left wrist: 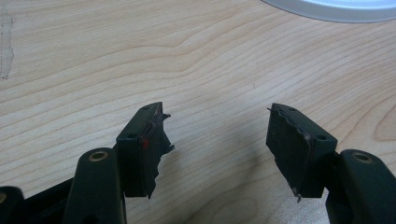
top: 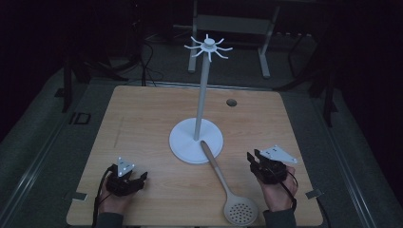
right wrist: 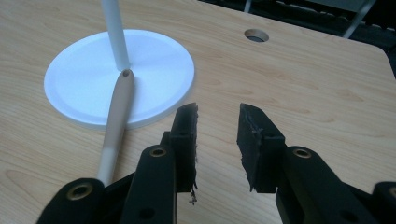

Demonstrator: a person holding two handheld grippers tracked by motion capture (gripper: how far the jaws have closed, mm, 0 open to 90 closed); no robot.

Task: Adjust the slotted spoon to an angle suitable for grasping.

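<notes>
Meanwhile, both grippers empty beside the slotted spoon

High view: the slotted spoon [top: 227, 183] lies at lower centre of the table [top: 142, 123], handle tip on the white stand [top: 196, 140] base. Left gripper [top: 141, 178] sits lower left, right gripper [top: 252, 157] lower right.

Left gripper view: jaws wide apart over bare wood.

Right gripper view: jaws narrowly apart, gripping nothing; spoon handle at left.

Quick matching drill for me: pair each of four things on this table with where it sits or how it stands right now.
Things:
1. beige slotted spoon
2. white hook stand with round base
3. left tongs
4. round hole in the wooden tabletop

States:
A. open, nothing between them, above bare wood
B. far side of the table, right of the pole
C. upright at the table's middle
D. lying flat, handle tip on the round base

Pairs: 1-D, 2-C, 3-A, 4-B
</notes>
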